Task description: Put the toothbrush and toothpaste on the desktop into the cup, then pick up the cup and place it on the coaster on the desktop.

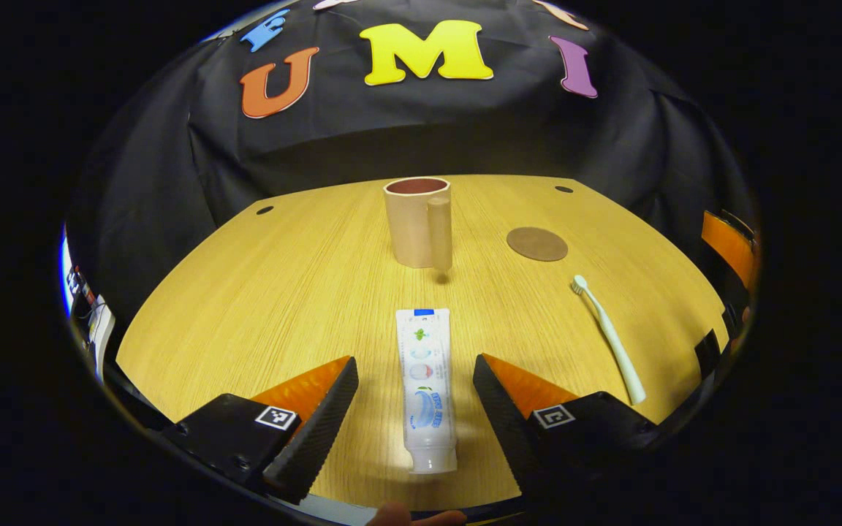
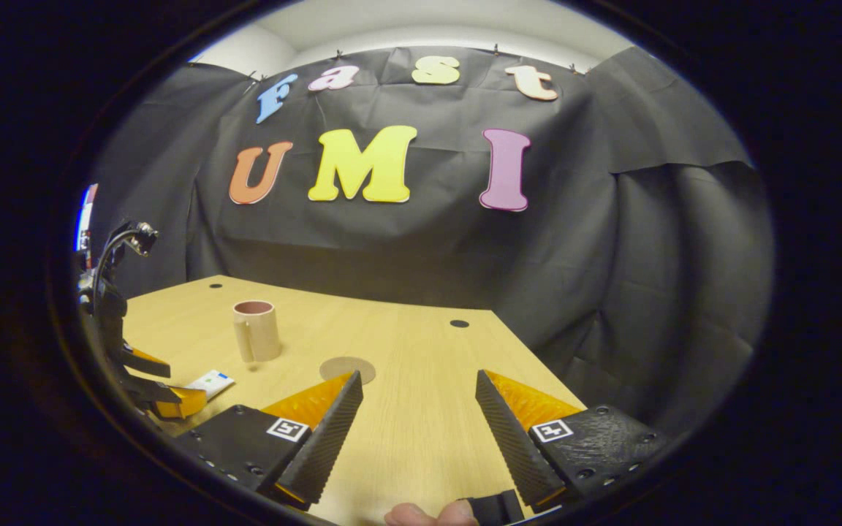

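A wooden desktop is seen before a black cloth wall. In the left gripper view, the left gripper is held low over the near edge of the desktop, its fingers spread wide on either side of a white toothpaste tube that lies flat between them, untouched, with its cap toward the camera. A tan cup is stood upright beyond the tube, its handle turned toward the camera. A round brown coaster is laid flat to the right of the cup, apart from it. A white toothbrush is laid nearer than the coaster, its bristle end toward it.

In the right gripper view, the right gripper is held above the desktop with its fingers wide apart and nothing between them. The cup, the coaster and an end of the toothpaste tube are seen to the left, beside the left gripper.
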A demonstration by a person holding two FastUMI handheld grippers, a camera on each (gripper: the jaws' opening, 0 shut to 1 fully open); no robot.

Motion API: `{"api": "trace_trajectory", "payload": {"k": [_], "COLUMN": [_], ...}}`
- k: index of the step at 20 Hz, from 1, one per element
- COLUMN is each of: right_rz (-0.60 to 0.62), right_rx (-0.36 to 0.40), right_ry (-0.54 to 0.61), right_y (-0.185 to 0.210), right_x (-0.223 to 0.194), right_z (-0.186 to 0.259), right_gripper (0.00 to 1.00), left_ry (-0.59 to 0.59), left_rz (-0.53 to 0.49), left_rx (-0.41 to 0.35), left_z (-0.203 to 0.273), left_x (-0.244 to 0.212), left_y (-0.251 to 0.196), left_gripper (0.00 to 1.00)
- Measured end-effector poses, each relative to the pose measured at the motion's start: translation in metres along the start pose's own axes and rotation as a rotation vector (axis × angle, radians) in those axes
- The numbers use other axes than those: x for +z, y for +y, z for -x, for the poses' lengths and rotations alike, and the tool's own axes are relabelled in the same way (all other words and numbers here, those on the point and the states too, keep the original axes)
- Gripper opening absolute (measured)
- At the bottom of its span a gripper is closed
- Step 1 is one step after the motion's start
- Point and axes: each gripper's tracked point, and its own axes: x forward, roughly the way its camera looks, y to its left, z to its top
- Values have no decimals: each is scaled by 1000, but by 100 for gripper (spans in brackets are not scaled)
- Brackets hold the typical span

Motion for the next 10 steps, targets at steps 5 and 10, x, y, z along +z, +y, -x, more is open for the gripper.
{"api": "trace_trajectory", "payload": {"k": [5,10], "right_rz": [10,-3], "right_rx": [7,109], "right_ry": [36,91], "right_y": [4,35], "right_x": [-13,-27], "right_z": [-5,-5], "right_gripper": [95,95], "left_ry": [74,90], "left_rz": [27,52], "left_rx": [-6,-9], "left_z": [-6,-8], "left_x": [-13,-13], "left_y": [-4,-8], "left_gripper": [89,66]}}
